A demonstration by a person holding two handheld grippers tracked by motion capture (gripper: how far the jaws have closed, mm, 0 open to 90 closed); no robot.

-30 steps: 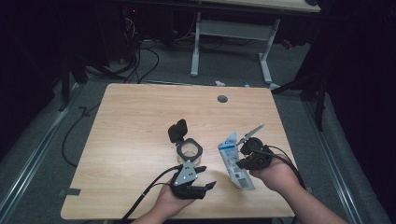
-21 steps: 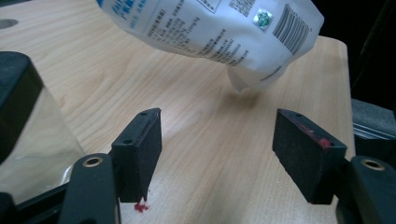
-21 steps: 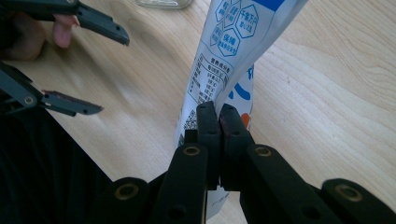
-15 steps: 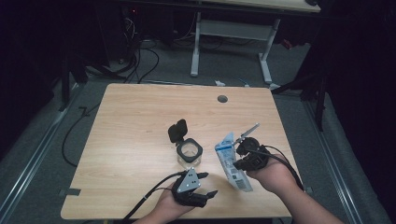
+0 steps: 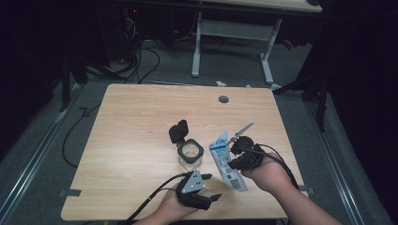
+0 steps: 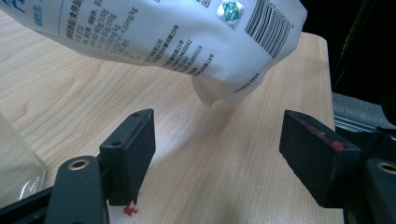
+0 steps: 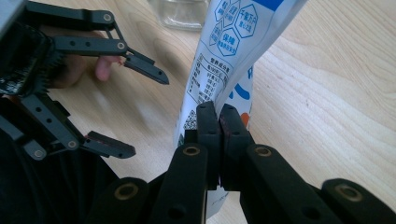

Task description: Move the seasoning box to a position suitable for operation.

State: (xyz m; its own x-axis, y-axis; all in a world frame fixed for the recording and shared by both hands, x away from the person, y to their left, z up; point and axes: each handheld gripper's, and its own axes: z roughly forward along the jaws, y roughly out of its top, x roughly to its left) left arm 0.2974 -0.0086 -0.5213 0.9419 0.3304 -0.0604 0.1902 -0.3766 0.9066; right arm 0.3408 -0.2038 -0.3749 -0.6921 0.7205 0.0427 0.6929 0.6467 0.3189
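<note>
pouch [image 5: 228,161] is clamped low down by the right gripper [image 7: 219,122], raised just right of the open glass jar [image 5: 190,152]. left gripper [image 6: 217,156] jaws have just been opening, nothing between them. judged next: top regripped, torn, contents poured.

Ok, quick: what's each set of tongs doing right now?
Left tongs: just been opening, nothing between them.
Right tongs: shut on the white printed plastic pouch.
</note>
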